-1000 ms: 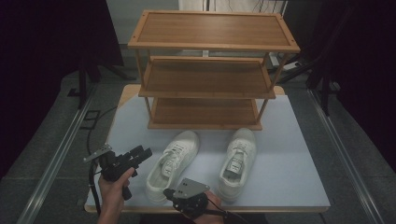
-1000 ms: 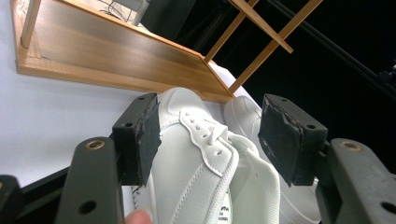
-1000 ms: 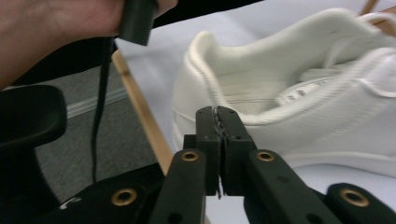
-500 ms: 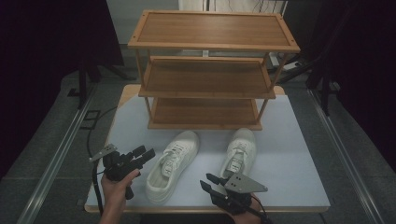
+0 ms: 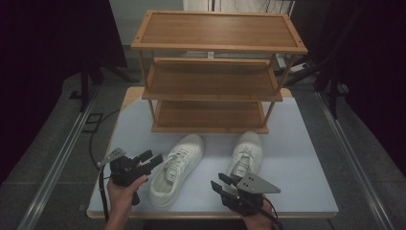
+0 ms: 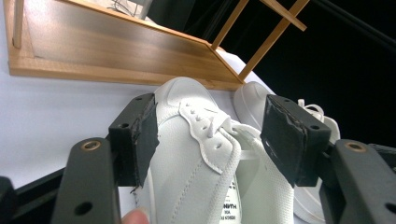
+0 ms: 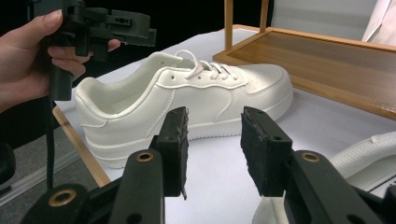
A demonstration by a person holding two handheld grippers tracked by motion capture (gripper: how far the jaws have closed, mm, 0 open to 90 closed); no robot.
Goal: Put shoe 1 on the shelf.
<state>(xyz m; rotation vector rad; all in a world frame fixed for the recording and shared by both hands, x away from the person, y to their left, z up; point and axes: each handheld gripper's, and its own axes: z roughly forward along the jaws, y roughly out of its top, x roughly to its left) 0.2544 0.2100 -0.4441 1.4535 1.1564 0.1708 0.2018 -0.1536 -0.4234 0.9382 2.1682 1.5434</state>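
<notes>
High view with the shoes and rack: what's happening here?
A person holds a claw in each hand at a table with two white sneakers lying in front of a three-shelf wooden rack. The left claw is open at the left sneaker, its jaws either side without pressing. The right claw, near the right sneaker, has just been opening and holds nothing. Neither shoe is on a shelf yet.

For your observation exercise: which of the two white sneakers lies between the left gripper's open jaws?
The left sneaker, angled beside the left gripper; the right sneaker lies apart, by the right gripper.
</notes>
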